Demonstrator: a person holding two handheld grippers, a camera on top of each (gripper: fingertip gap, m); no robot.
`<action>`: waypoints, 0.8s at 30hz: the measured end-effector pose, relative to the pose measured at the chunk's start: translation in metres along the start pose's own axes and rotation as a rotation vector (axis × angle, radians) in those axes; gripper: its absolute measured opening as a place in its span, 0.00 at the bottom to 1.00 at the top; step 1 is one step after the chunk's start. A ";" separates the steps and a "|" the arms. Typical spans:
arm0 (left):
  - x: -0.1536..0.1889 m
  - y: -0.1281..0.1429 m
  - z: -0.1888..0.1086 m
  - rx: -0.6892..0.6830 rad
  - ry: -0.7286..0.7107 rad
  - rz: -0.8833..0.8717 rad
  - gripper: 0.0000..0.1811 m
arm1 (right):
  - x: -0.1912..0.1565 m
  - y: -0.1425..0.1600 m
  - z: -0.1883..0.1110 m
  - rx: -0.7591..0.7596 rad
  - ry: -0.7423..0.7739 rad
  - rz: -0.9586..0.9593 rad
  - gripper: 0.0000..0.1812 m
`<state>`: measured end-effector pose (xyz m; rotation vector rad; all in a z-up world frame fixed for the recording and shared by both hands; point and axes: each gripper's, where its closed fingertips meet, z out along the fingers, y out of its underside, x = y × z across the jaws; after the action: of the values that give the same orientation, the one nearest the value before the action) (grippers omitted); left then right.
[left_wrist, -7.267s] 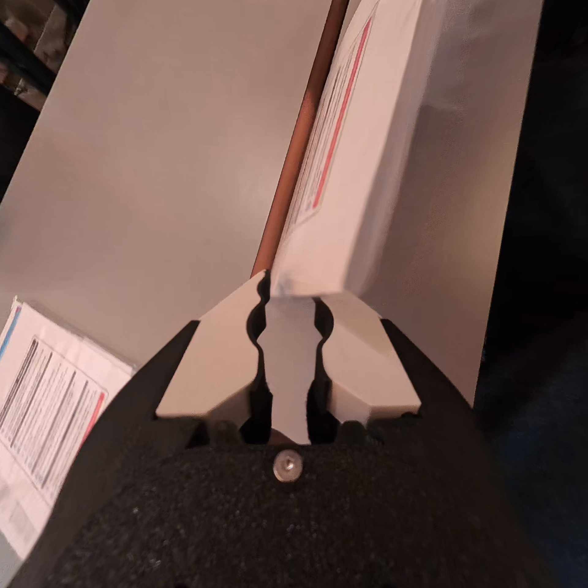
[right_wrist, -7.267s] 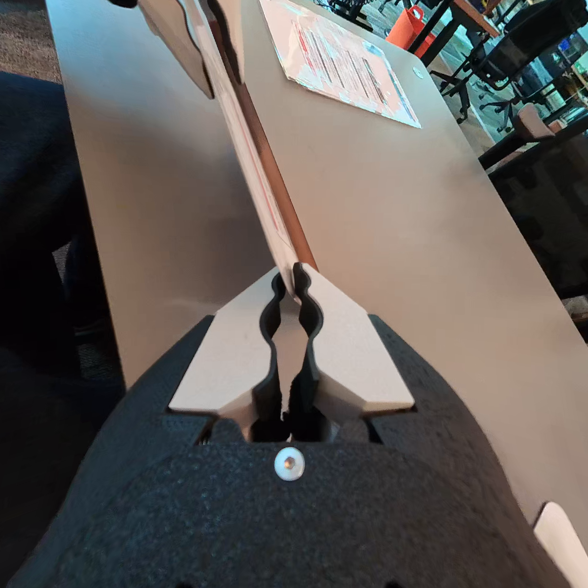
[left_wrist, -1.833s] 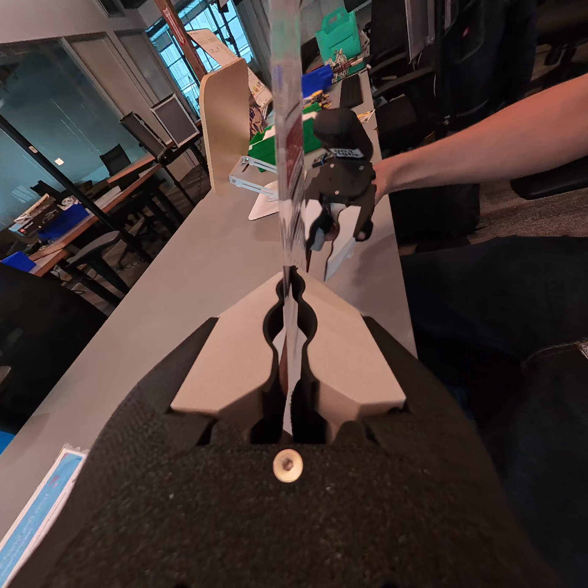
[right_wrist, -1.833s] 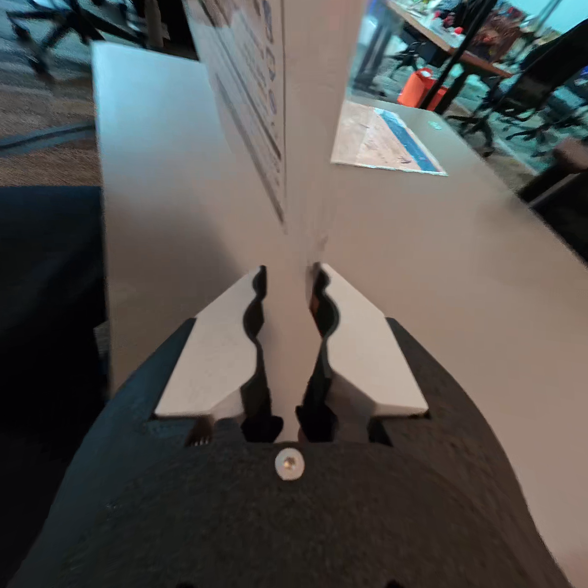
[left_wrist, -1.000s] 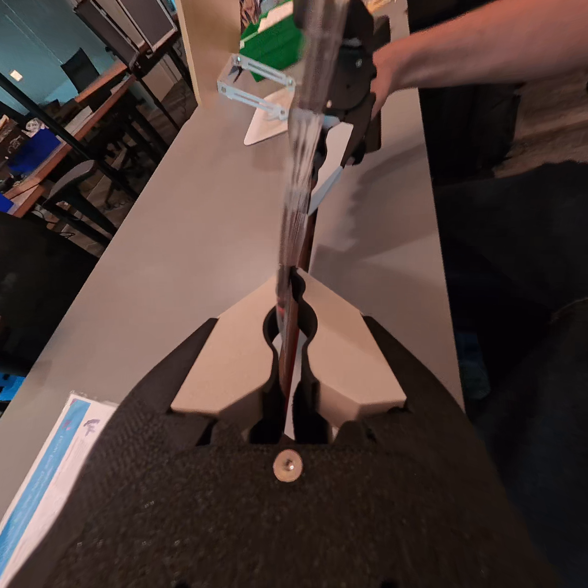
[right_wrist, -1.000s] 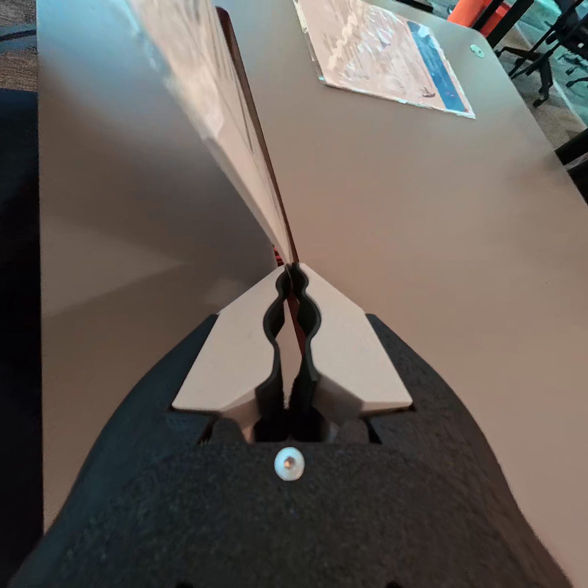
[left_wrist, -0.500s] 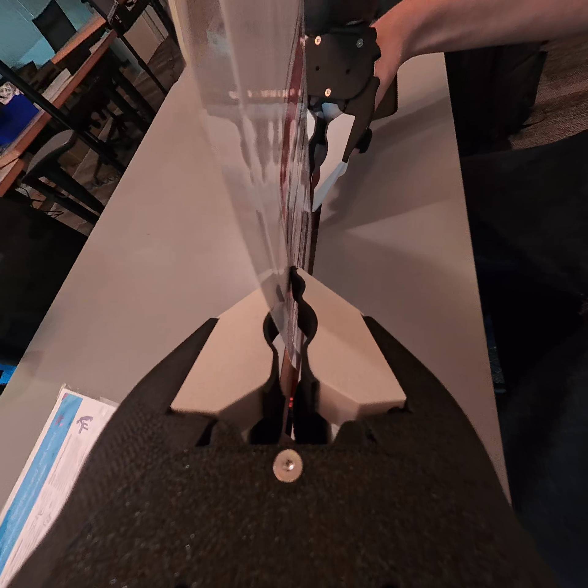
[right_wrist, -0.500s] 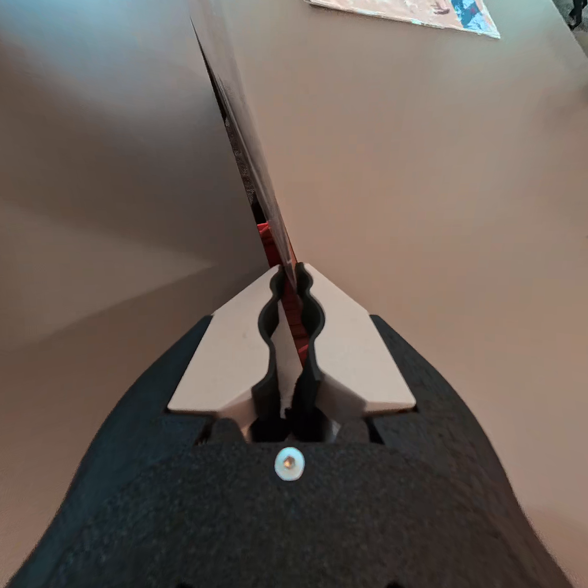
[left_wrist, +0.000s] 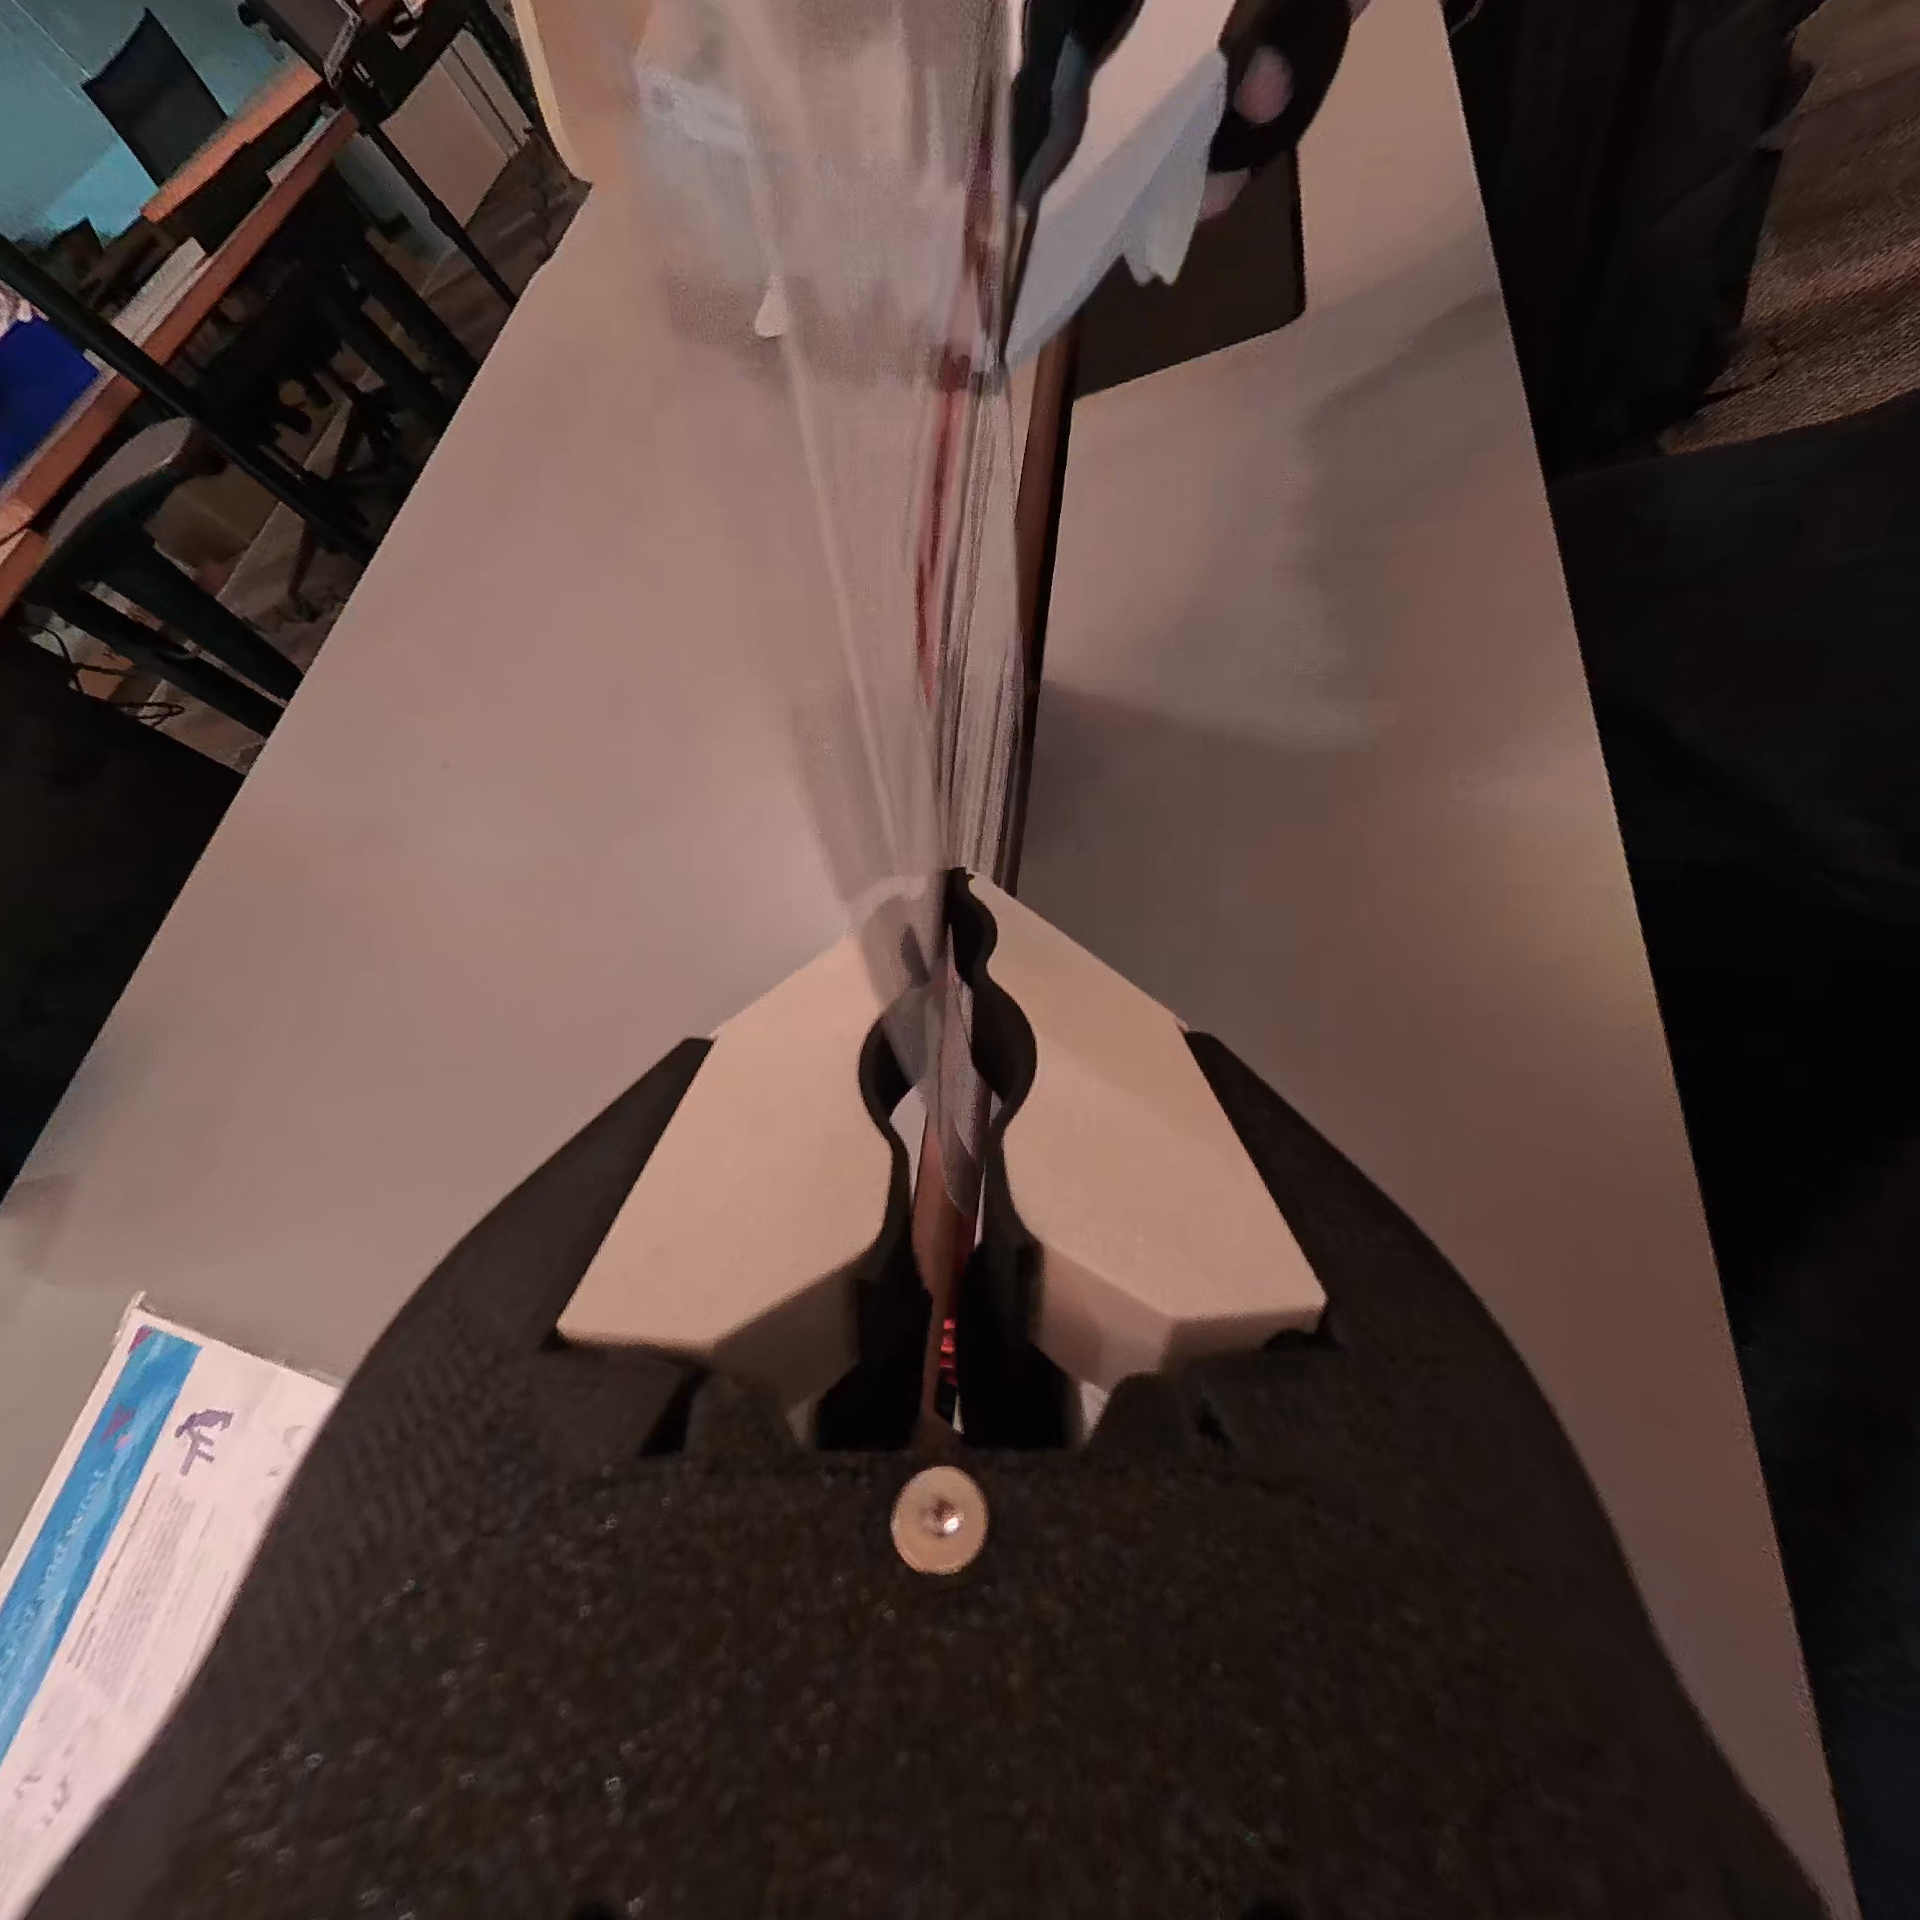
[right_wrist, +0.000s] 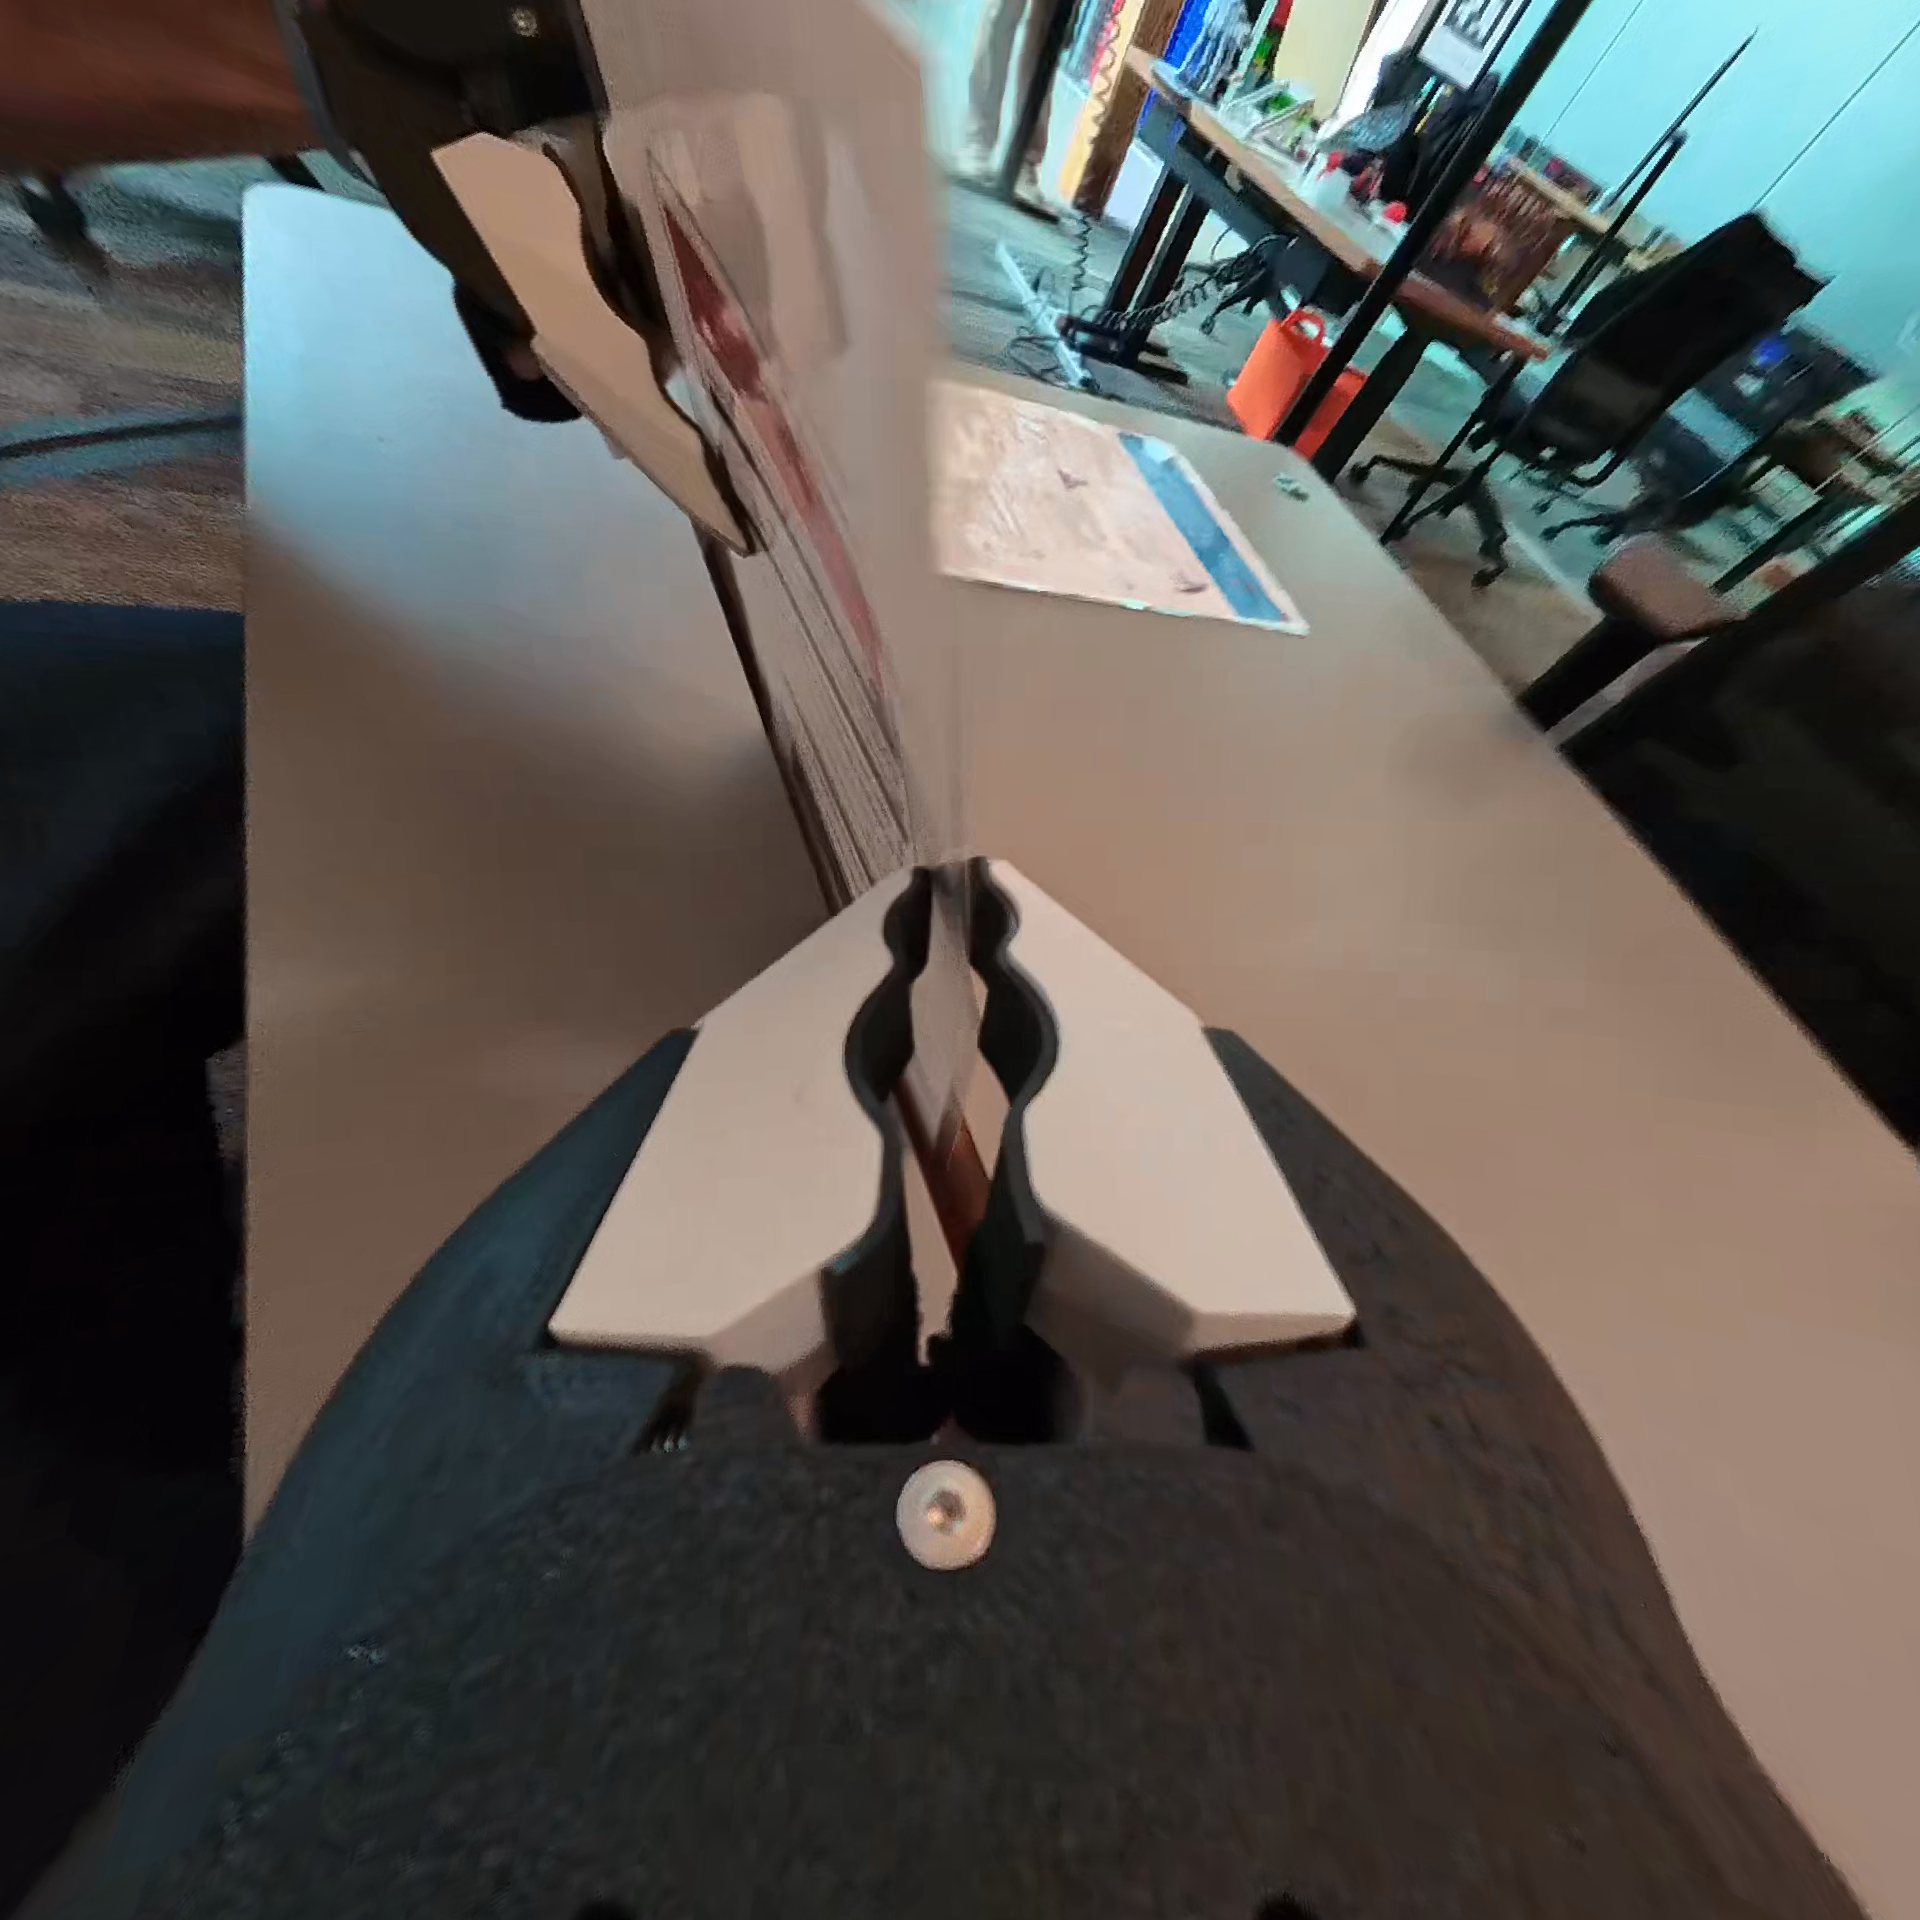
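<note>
Between both hand-held grippers, left (left_wrist: 958, 883) and right (right_wrist: 951, 873), clamped at opposite ends: clear plastic sleeve (left_wrist: 914, 499) containing printed sheet, above grey table (left_wrist: 520, 727).

Bare table (left_wrist: 582, 727) lay open toward 10 o'clock; the held plastic sleeve (left_wrist: 935, 582), seemingly edge-on, blocked 12 o'clock.

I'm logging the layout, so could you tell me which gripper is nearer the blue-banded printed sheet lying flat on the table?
Left. The left gripper hangs right beside the sheet; the right gripper is at the far end of the clear packet both clamp.
</note>
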<state>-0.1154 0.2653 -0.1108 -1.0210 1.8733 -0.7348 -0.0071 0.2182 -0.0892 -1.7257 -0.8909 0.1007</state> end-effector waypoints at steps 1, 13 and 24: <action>0.000 0.001 0.000 -0.001 -0.001 -0.011 0.00 | -0.001 -0.001 0.000 -0.007 0.016 -0.034 0.02; 0.015 0.002 -0.021 0.043 -0.074 -0.053 0.00 | -0.018 0.038 0.008 -0.135 0.016 -0.097 0.00; 0.025 0.010 -0.007 -0.045 -0.055 0.007 0.00 | -0.018 0.068 0.015 -0.230 0.019 -0.051 0.02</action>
<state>-0.1321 0.2493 -0.1252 -1.0521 1.8523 -0.6570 0.0067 0.2137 -0.1597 -1.9118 -0.9615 -0.0542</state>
